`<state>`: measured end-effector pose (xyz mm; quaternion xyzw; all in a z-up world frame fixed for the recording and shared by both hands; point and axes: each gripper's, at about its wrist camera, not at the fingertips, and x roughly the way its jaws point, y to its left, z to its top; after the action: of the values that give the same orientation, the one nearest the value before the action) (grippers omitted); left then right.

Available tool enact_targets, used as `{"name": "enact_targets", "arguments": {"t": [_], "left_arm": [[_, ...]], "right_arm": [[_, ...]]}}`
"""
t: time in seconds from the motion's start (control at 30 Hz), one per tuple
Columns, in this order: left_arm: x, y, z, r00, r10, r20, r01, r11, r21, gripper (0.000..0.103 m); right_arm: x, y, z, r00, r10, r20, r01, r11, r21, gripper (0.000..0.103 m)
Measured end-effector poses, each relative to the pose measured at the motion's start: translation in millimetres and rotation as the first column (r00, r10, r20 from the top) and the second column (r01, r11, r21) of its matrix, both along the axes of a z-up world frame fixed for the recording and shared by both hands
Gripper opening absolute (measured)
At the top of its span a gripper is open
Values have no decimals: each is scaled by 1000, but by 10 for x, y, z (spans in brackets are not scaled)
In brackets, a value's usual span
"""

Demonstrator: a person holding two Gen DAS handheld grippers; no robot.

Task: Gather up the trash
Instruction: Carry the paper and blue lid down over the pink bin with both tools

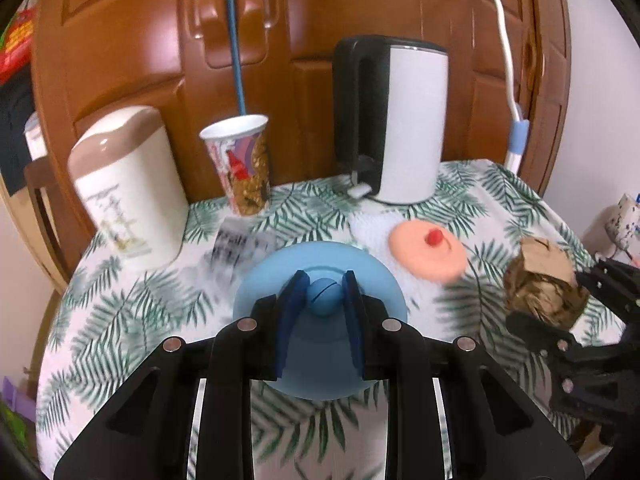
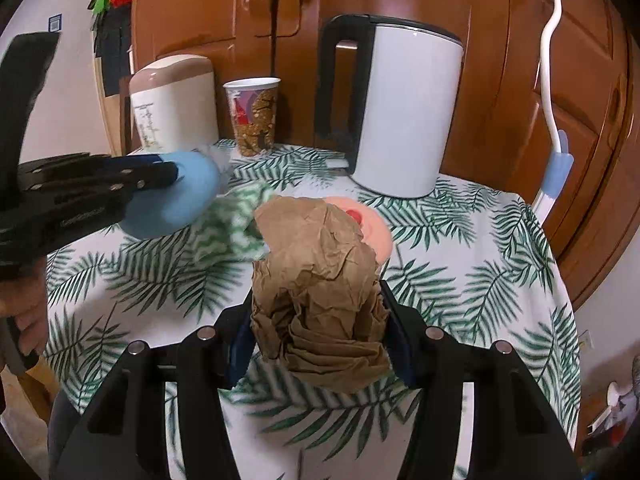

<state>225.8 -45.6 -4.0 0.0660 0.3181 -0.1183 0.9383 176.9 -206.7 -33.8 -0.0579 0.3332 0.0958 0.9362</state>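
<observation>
Trash: crumpled brown paper ball (image 2: 320, 296), light, soft, springy; clamped mid-body in right gripper (image 2: 318, 344).
Lid: round blue lid (image 1: 320, 320), probably rigid; left gripper (image 1: 322, 300) pinching its knob.

Glossy wooden door (image 1: 132, 52), white wall (image 1: 592, 80), leaf-print tablecloth (image 2: 480, 280)
</observation>
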Motion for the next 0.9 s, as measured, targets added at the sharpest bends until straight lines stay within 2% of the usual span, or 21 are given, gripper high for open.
{"name": "enact_targets", "arguments": {"t": [0.3,0.7,0.9], "left_arm": [[-698,224,-112,1000,11,-17,-12,1000,-21,24],[-1722,322,-247,999,-12,-33,11,999,-32,24],[-2247,358,-386,998,-30,-51,28,999,-33,24]], "right_arm": [[-506,167,-98,999,35,-12,-35,999,3,54],[-1420,347,-239,996,93,-11,-93,996,10,54],[-1898,450,-418,991,130,-31,-129,992,9,54]]}}
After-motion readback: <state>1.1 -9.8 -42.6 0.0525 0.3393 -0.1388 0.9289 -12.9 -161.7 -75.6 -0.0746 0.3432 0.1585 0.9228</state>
